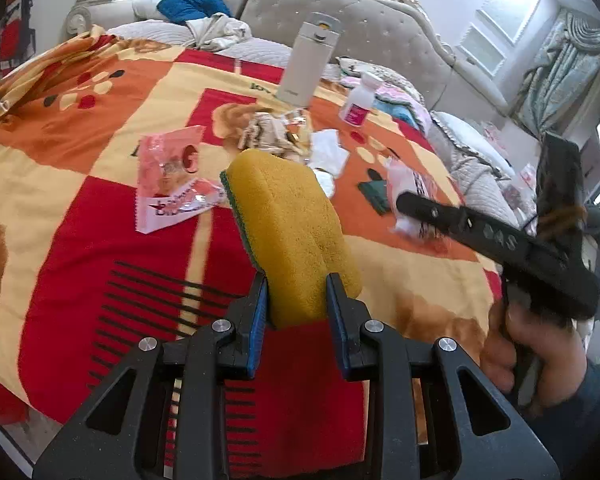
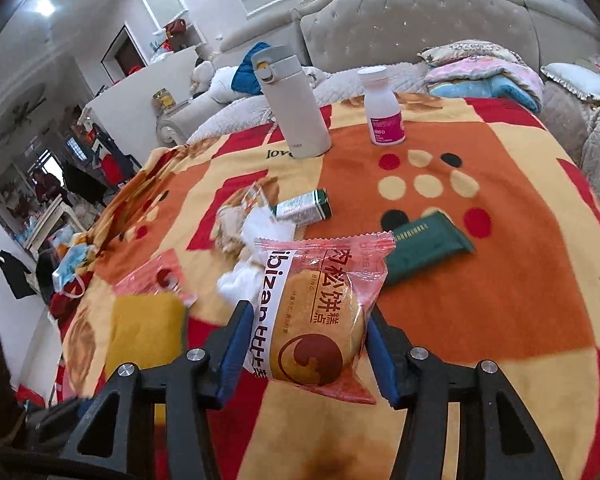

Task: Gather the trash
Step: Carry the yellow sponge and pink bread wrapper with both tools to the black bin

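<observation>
Left wrist view
Left gripper: its two blue pads are squeezed onto a yellow sponge with a green back — the sponge sticks up and hides part of the blanket behind it.
Blanket: red, orange and cream squares, spread over the bed.
Pink wrapper: lies flat, just left of the sponge.
Crumpled paper: a beige heap behind the sponge, with white tissue beside it.
Flask: tall and cream, standing upright far back.
Pill bottle: white with a pink label, to the right of the flask.
Right gripper: comes in from the right, blurry, held by a hand, with a pink packet at its tip.

Right wrist view
Right gripper: its pads are pressed on both sides of a pink cake packet — the packet is held above the blanket.
Green pouch: lies flat just behind the packet, to the right.
Small green box: lies on its side past the tissue.
Sponge: low on the left, near the packet.
Flask and pill bottle: both upright at the far end.
Face masks: a blue pile at the left edge of the bed.
</observation>
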